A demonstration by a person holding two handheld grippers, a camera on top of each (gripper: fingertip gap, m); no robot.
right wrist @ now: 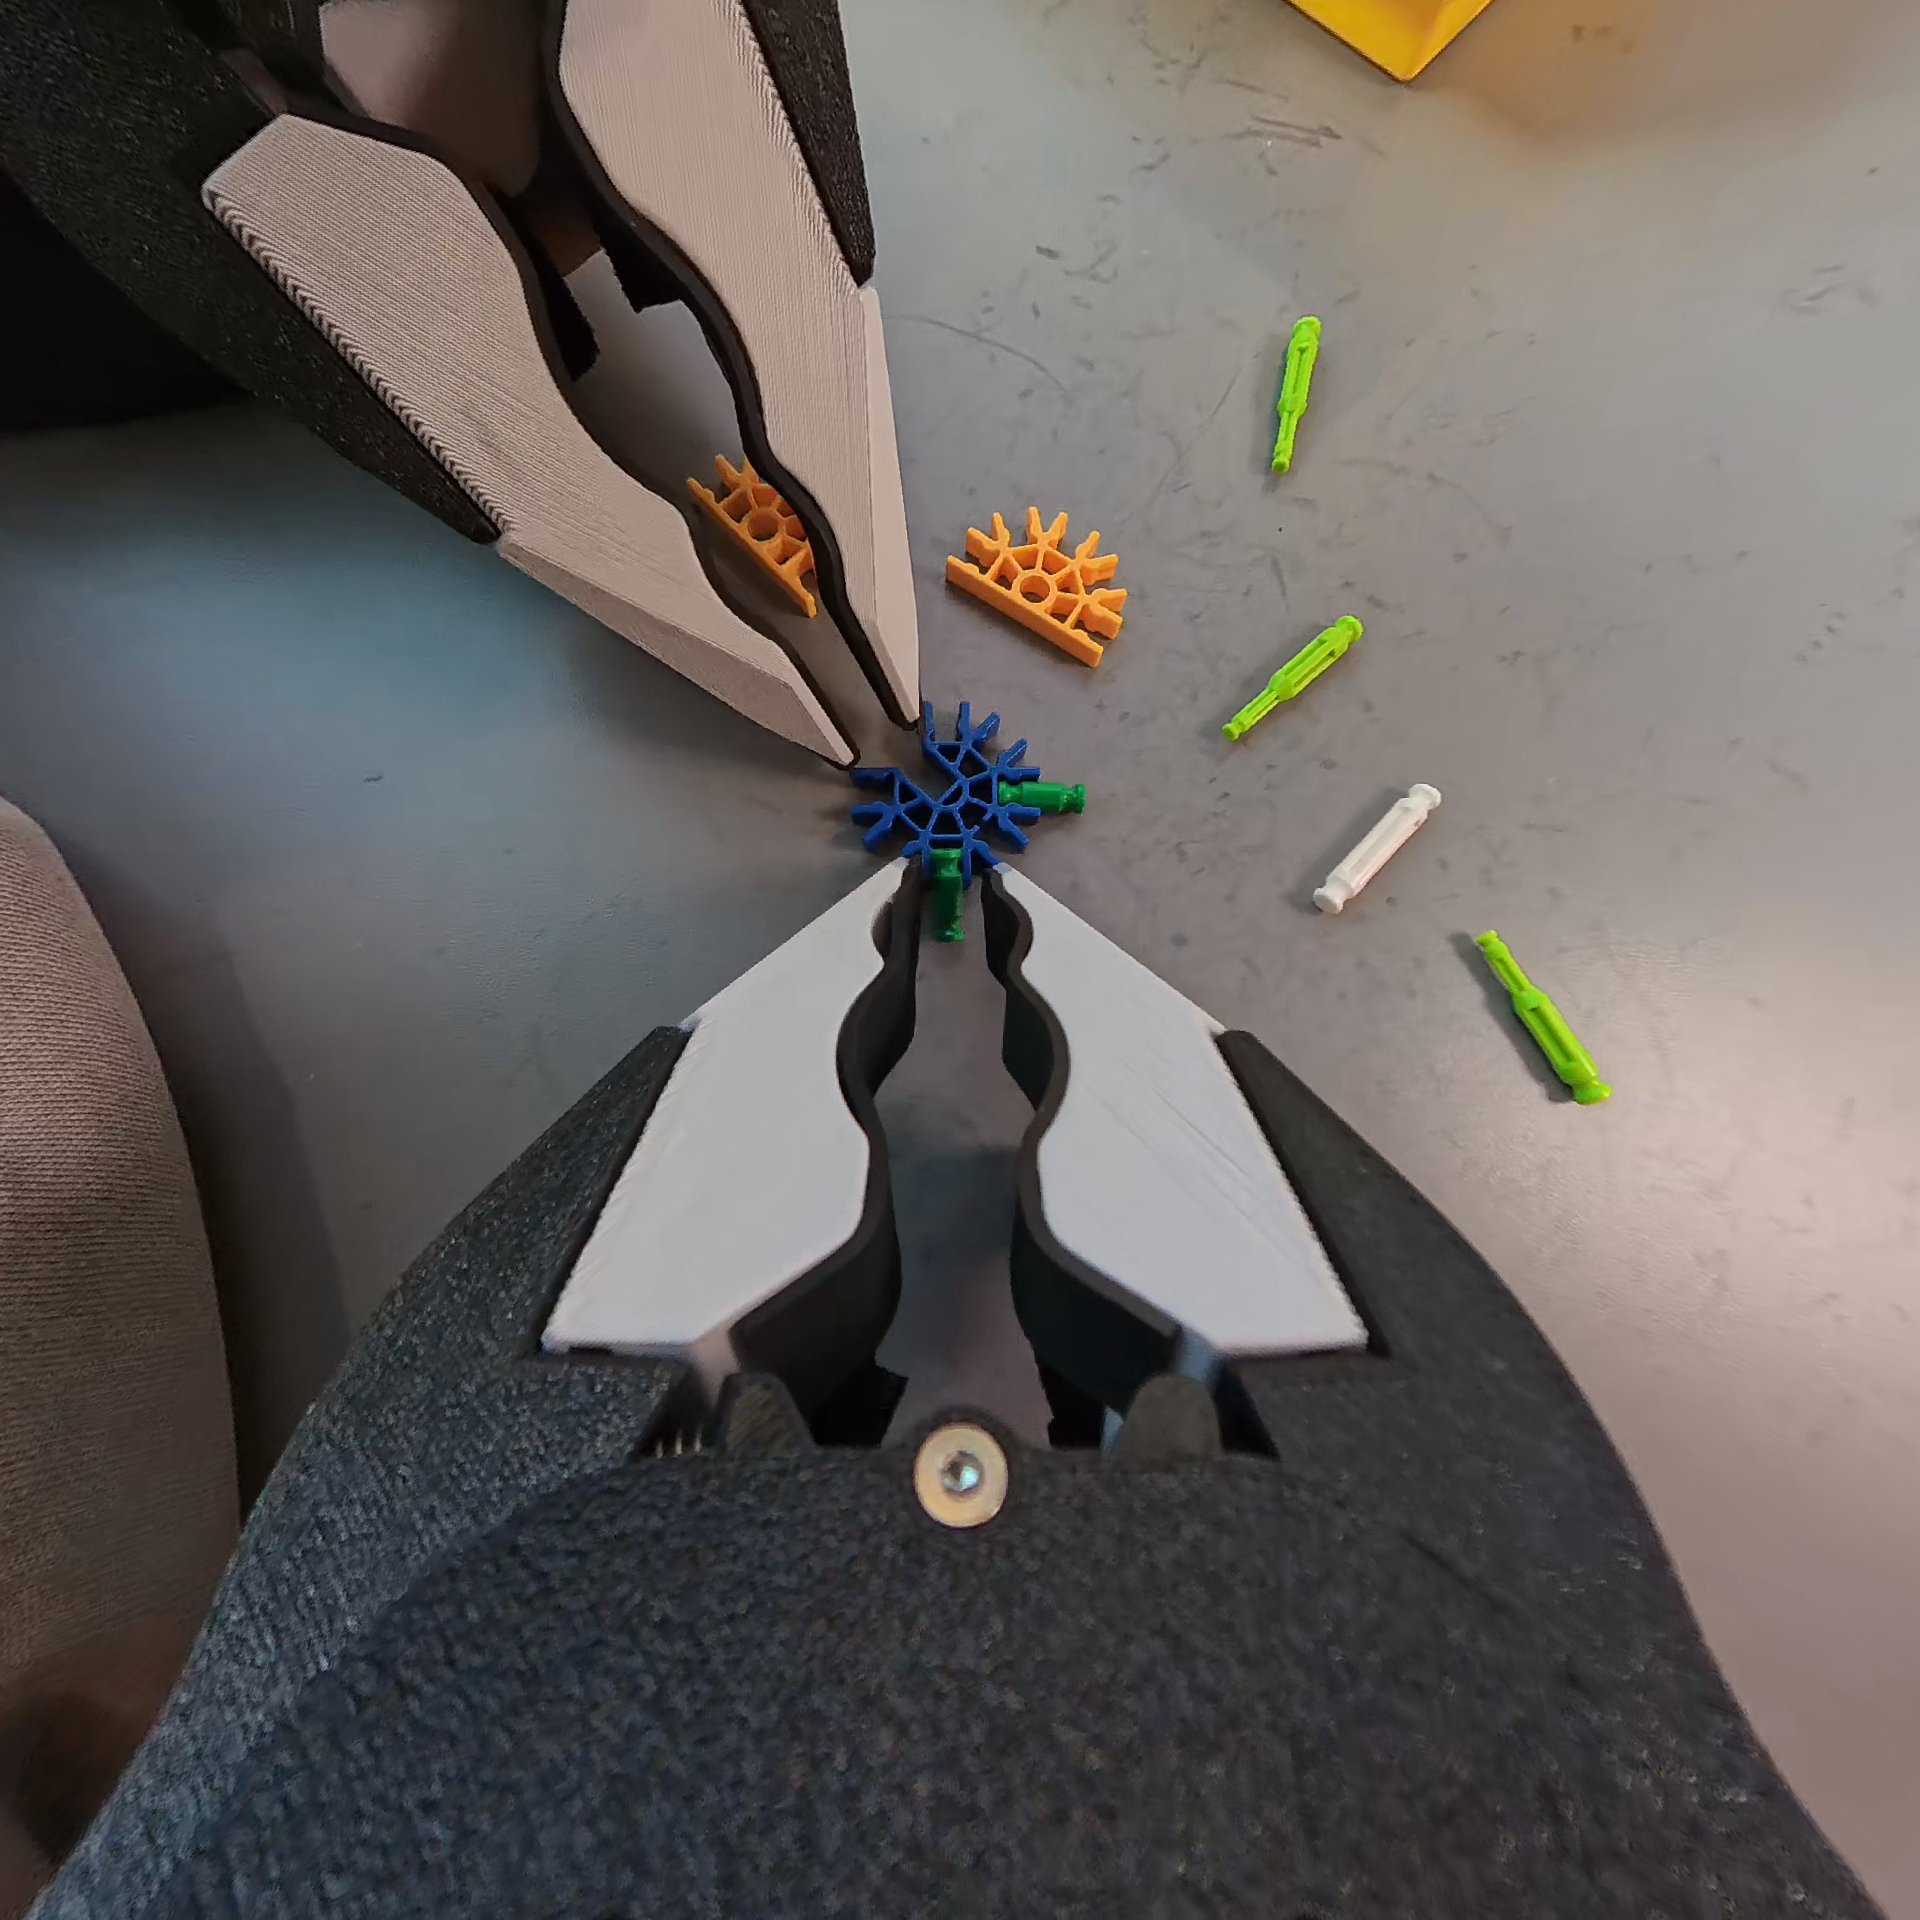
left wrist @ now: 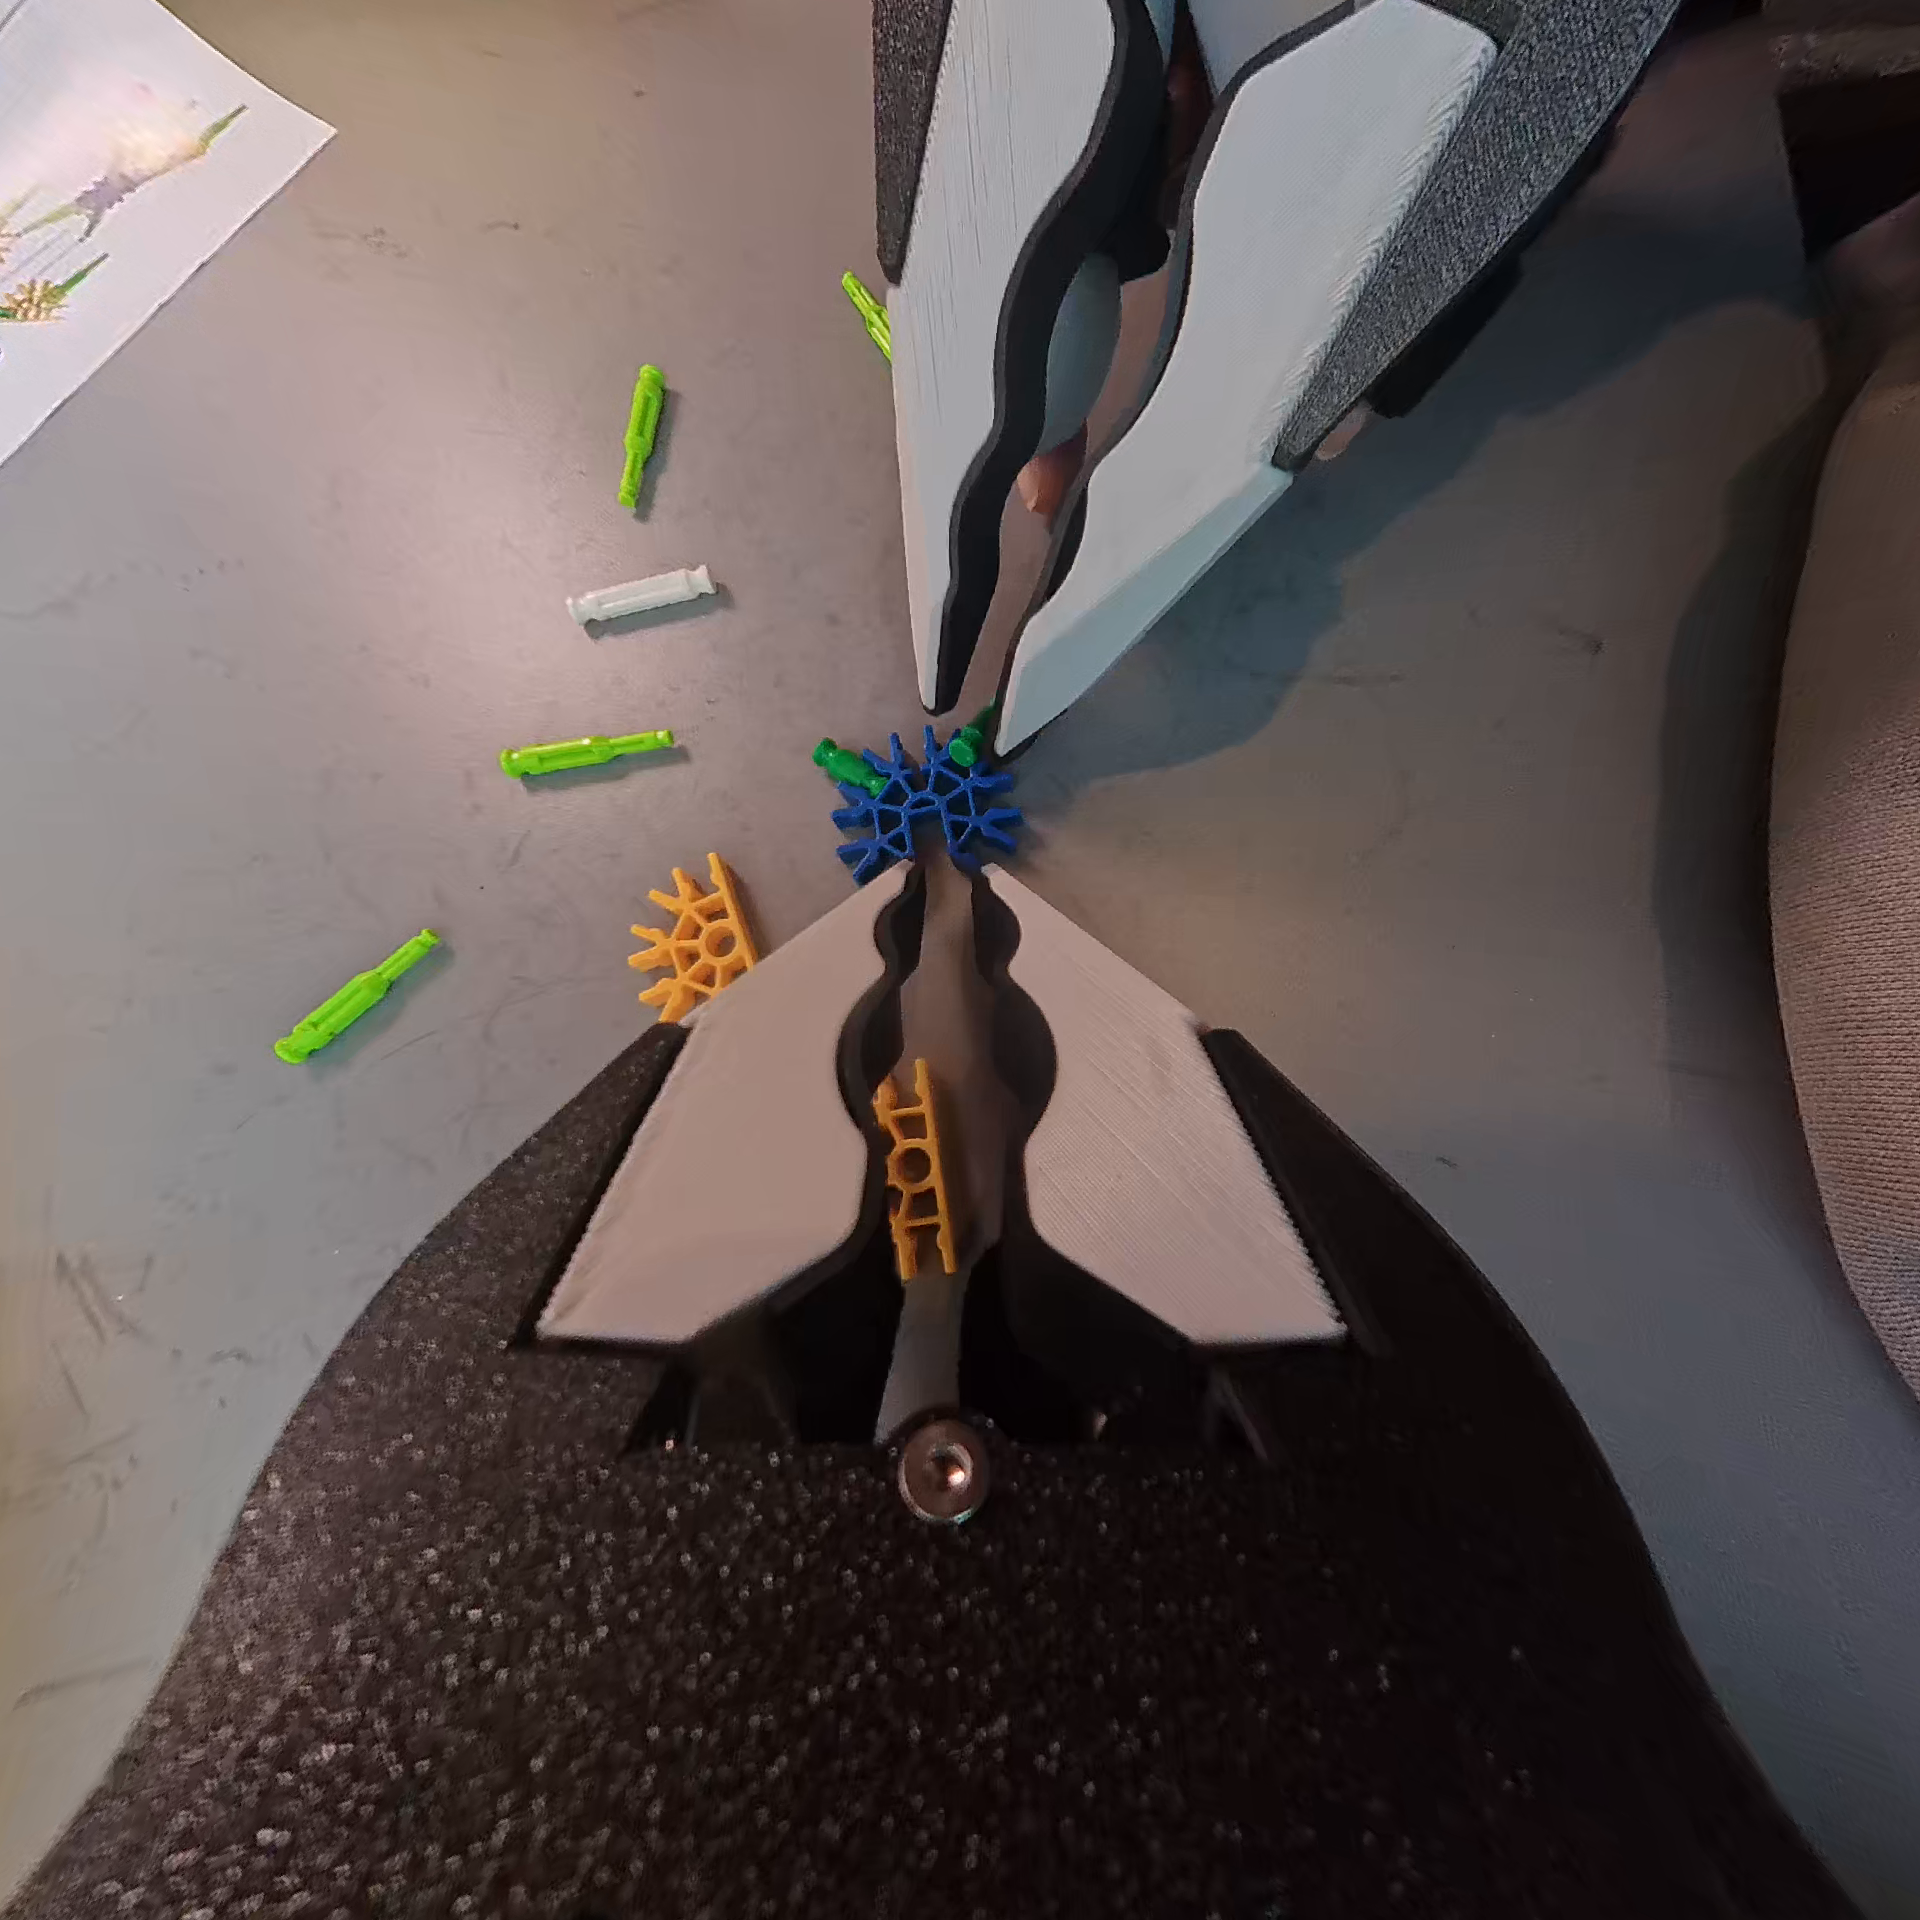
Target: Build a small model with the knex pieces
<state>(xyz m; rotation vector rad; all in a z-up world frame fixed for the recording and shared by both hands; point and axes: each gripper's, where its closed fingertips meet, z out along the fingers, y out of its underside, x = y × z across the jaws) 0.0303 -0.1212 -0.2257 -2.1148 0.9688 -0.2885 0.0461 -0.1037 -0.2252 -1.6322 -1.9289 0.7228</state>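
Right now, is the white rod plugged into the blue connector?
No, the white rod lies apart from the blue connector on the table.

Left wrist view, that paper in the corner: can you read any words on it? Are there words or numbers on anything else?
Printed sheet: only blurred pictures, nothing readable.
Blue connector, dark green rod, orange connector, light green rods, white rod: no words or numbers.
Left gripper, right gripper, yellow object: no writing shows.
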